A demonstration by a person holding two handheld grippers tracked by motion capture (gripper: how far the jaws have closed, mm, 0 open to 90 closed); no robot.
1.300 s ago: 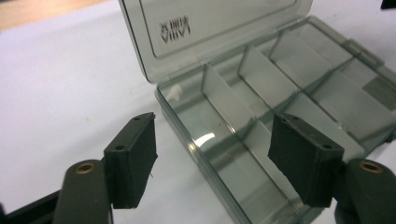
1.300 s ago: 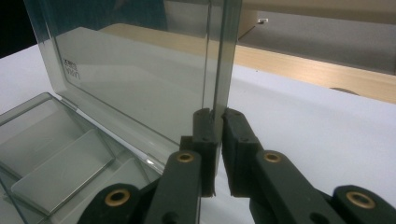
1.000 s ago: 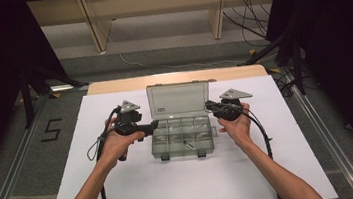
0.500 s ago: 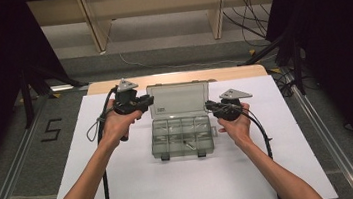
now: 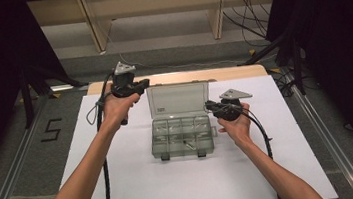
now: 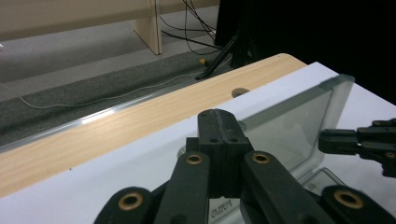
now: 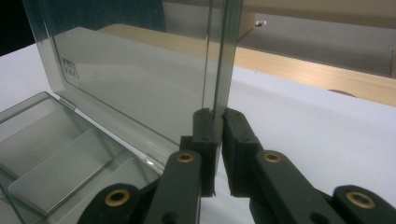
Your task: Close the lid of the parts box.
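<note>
**At the lid's edge: one pinch, one empty claw**

Between our right gripper's (image 7: 217, 122) jaws sits the side edge of the clear lid (image 5: 178, 99), pinched and standing upright. Our left gripper (image 6: 219, 122) has just been closing; its jaws now meet with nothing between them, raised near the lid's far left corner. Below the lid, the compartment box (image 5: 183, 137) lies open on the white sheet (image 5: 124, 186), with a small item in one of its cells. Beyond the sheet runs the wooden table edge (image 6: 93, 135).
</note>
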